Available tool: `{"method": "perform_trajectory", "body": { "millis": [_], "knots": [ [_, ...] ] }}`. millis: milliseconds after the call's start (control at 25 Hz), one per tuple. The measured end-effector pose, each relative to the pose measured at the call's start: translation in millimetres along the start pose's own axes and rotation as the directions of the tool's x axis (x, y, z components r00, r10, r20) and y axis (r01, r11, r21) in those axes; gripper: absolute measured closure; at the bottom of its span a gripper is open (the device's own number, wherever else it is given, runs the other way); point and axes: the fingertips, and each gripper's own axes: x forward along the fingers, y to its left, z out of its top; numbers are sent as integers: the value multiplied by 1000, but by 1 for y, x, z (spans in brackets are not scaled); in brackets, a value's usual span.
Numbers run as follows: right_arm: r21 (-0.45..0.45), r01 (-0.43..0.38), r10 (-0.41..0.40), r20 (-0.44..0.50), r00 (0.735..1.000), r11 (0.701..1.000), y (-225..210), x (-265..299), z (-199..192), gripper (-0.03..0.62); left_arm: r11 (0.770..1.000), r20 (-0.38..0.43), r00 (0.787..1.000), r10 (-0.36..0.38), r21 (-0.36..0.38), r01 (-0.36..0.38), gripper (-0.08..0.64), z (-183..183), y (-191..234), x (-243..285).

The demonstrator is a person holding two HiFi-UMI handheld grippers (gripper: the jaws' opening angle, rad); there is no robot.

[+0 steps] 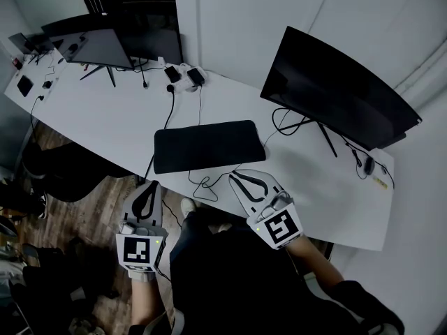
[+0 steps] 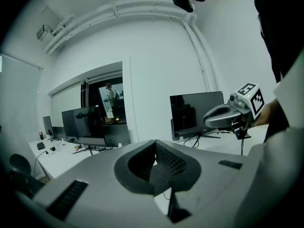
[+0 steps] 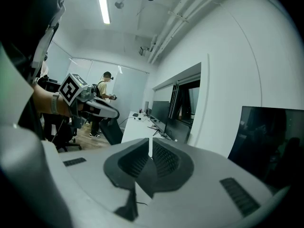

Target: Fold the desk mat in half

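The black desk mat (image 1: 208,145) lies flat on the white table (image 1: 314,194), between two monitors. My left gripper (image 1: 152,185) hovers off the table's near edge, over the wooden floor, below the mat's left end. Its jaws are shut and hold nothing, as the left gripper view (image 2: 155,145) shows. My right gripper (image 1: 235,176) is over the table's near edge, just short of the mat's right half. It is shut and holds nothing (image 3: 151,142). Neither gripper touches the mat. Each gripper view shows the other gripper held level beside it.
A curved monitor (image 1: 335,89) stands right of the mat and another monitor (image 1: 98,46) at the far left. Cables (image 1: 204,183) run across the table beside the mat. A dark chair (image 1: 66,169) sits left of the table. A person (image 3: 100,103) stands far off.
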Motion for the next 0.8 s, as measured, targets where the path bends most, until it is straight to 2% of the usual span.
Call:
{"method": "perform_trajectory", "body": {
  "millis": [280, 800],
  "knots": [
    [11, -5, 5, -20, 1000, 1000, -2, 3, -8, 560, 999, 13, 1000, 9, -33, -8, 551, 3, 4, 3],
    [31, -6, 7, -41, 999, 999, -14, -2, -25, 560, 1000, -5, 1000, -4, -15, 4, 551, 1, -9, 23]
  ]
}}
